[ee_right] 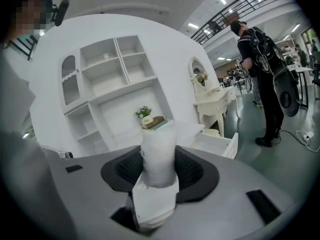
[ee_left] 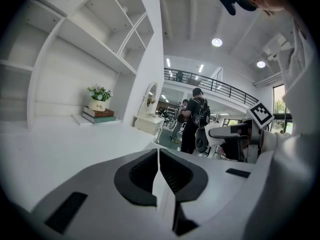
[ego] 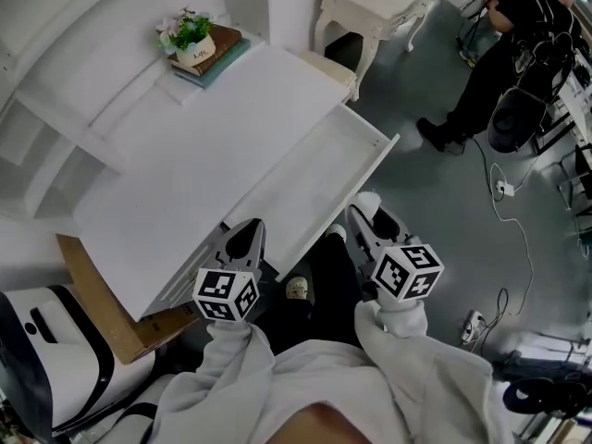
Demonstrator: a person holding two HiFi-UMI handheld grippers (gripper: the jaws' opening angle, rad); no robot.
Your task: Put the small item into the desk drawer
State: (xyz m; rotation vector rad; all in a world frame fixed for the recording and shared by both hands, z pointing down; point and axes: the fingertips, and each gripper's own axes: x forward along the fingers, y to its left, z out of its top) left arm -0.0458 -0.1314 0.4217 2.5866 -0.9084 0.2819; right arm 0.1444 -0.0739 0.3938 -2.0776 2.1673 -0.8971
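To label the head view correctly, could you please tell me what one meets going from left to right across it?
Brown board → left claw → right claw, shut on the small white item → person in black.

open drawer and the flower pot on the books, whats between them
Only bare white desktop separates open white drawer and white flower pot, in the head view.

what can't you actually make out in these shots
Small item: a white fuzzy blur in the right gripper view; in the head view the right claw covers most of it.
Drawer floor: right gripper view, hidden by its own walls.
Pot print: too small, all views.
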